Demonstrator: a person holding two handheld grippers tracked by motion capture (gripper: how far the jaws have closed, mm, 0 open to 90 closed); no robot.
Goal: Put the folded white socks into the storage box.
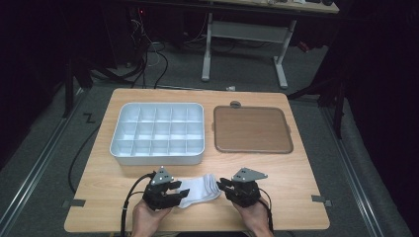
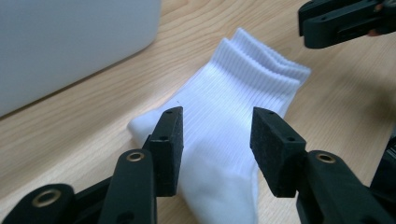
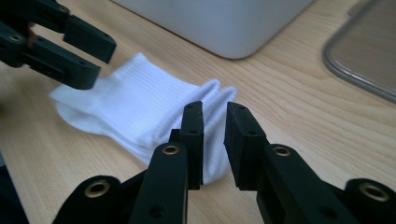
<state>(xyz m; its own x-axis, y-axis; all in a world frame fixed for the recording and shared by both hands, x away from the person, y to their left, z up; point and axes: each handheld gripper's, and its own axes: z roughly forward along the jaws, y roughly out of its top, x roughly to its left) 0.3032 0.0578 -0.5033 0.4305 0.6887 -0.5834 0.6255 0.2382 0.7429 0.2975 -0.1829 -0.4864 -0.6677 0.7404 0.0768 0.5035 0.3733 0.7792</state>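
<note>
A pair of white socks (image 1: 200, 190) lies flat on the near edge of a wooden table (image 1: 296, 173), between two hand-held grippers. The left gripper (image 1: 170, 195) hovers over the toe end with its jaws parted, released and gripping nothing. The right gripper (image 1: 228, 186) sits at the cuff end, jaws narrowed to a slim gap with no cloth pinched between them. One at each end, they seem set to lift or fold the socks. Farther away, a white divided tray (image 1: 157, 132) sits on the left, probably where the socks belong, and its brown lid (image 1: 252, 129) lies on the right.
</note>
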